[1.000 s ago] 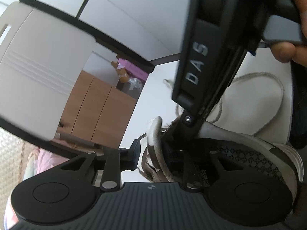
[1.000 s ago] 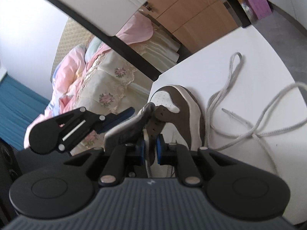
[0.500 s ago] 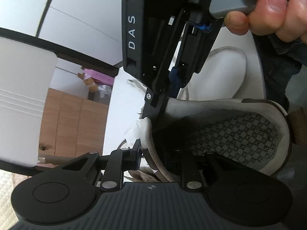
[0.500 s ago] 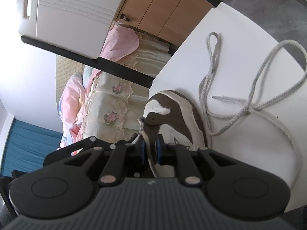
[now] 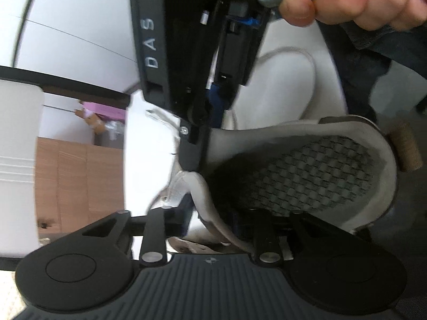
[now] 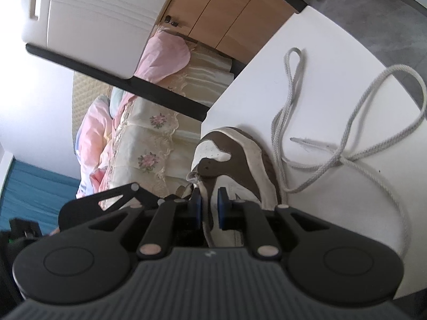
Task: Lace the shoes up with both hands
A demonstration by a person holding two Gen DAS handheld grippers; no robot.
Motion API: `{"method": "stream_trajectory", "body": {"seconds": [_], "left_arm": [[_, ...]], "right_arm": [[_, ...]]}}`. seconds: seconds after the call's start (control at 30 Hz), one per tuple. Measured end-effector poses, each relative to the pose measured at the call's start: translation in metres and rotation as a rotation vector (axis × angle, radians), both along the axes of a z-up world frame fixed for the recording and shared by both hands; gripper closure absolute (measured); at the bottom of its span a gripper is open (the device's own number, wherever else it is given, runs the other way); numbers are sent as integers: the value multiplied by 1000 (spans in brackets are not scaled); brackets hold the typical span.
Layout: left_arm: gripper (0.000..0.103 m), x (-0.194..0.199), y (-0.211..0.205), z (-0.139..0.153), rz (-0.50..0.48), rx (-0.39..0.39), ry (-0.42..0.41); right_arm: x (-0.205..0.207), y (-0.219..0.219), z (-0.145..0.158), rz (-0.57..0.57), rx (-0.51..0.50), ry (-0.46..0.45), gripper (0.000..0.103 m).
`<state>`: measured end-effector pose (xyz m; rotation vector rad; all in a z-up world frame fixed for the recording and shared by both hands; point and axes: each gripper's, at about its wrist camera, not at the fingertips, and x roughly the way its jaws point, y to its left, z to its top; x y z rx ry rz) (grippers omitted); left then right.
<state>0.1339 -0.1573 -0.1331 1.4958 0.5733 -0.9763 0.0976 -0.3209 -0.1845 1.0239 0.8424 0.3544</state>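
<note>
- White table top (image 6: 333,80) carries the shoe (image 6: 234,154); beyond the shoe's toe stand a bed with pink and flowered bedding (image 6: 149,144) and wooden cupboard doors (image 6: 226,18).
- The brown and white shoe lies at the table's edge, toe away from me, with its opening turned toward my two grippers.
- The grey lace (image 6: 333,160) lies loose on the table just to the right of the shoe. It is looped and crossed over itself, and one tip rests near the shoe's side.
- My right gripper (image 6: 208,208) points forward and somewhat down along the shoe. Its blue pads are closed tight on the brown and white flap at the shoe's throat.
- My right hand (image 5: 360,2) shows in the left wrist view above the shoe's heel, fingers curled around the grey trigger, with a dark sleeve behind it.
- My left gripper (image 5: 213,216) points steeply down into the shoe's opening from the heel side, over the patterned insole (image 5: 307,176).
- Its jaws have just been opening. The shoe's pale collar edge runs between the fingers, one finger outside the shoe and one inside, and the pads look clear of the edge, so nothing is gripped there.
- The two grippers meet at the shoe's throat, the right one's tip just above the left one's fingers.
</note>
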Motion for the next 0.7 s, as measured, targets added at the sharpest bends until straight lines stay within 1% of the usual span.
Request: {"method": "stream_trajectory", "body": {"seconds": [0.07,0.13,0.23,0.37,0.47,0.53,0.7], "left_arm": [[69,5,-6,2,-3,23,18],[69,12,-10,3,-2,38,50],[69,22,-18,5,2,63,89],[68,33,-30,7,-14,79,149],[68,43,-41,7,-4,97,160],[68,50,-45,12,4,94,174],[65,60,-43,34,51,42,203]], "right_arm": [[0,0,1,11,-6,-7,90],[0,0,0,19,12,-9,90],[1,0,2,25,3,-15,90],[2,-2,0,31,20,-6,90],[3,-2,0,37,28,2,90],[4,-4,0,39,36,7,90],[5,-5,-1,48,43,11,89]]}}
